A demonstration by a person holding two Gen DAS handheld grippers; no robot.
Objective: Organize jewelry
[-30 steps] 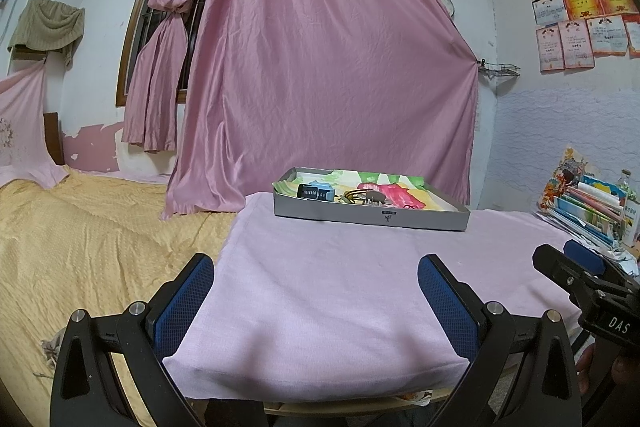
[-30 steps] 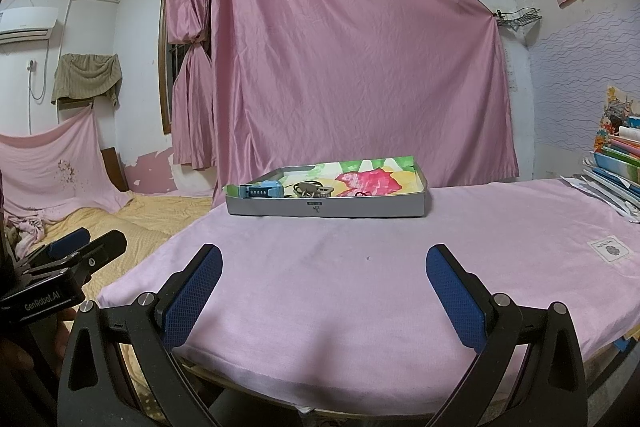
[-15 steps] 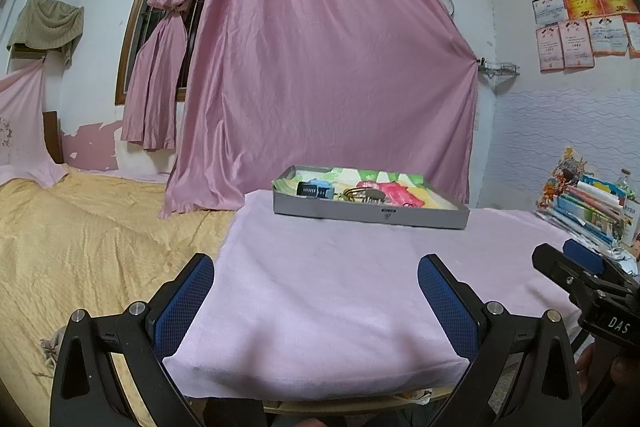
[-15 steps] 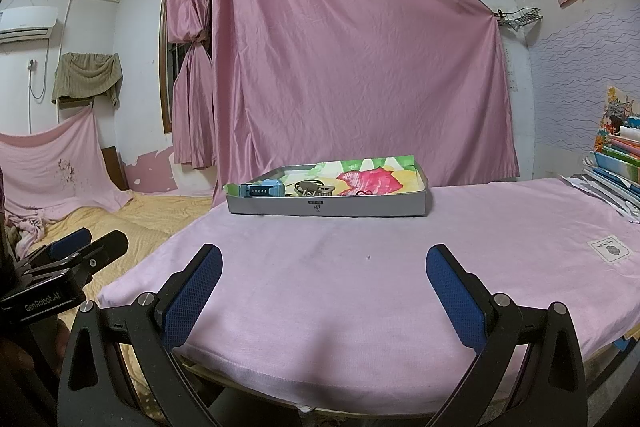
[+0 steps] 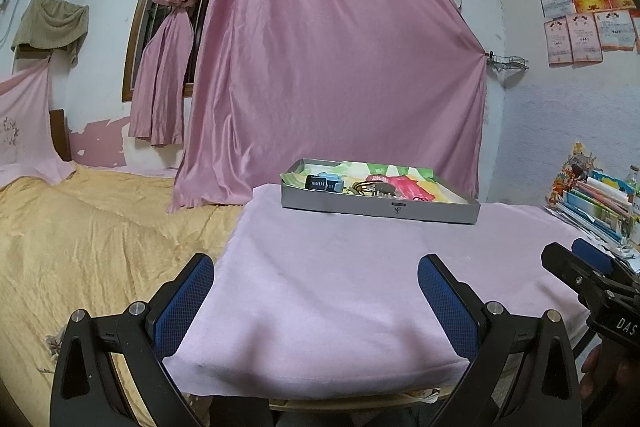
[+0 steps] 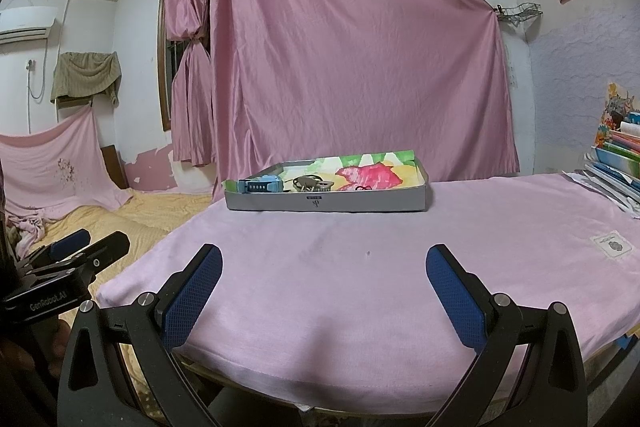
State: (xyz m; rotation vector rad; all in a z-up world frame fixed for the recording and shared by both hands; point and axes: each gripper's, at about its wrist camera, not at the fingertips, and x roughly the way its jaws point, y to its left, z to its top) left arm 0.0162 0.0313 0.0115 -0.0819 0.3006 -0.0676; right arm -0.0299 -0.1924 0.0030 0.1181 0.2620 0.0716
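Sitting at the far side of the pink-clothed table (image 5: pixel 328 291), the shallow grey tray (image 5: pixel 380 209) keeps the jewellery gathered in one walled place, which suits sorting but also fits pieces waiting to be taken out; the pictures do not settle which. Inside it, from left to right, lie a blue watch (image 5: pixel 325 183), a tangle of brownish metal pieces (image 5: pixel 374 188) whose kind I cannot make out, and something small and dark (image 6: pixel 362 188) on the flowered lining. Nothing lies on the cloth in front of the tray. The left gripper (image 5: pixel 316 291) is held low at the near table edge, level and aimed at the tray, its blue-padded jaws spread wide with nothing between them. The right gripper (image 6: pixel 324 287) sits just beside it, likewise level, released and empty, well short of the tray.
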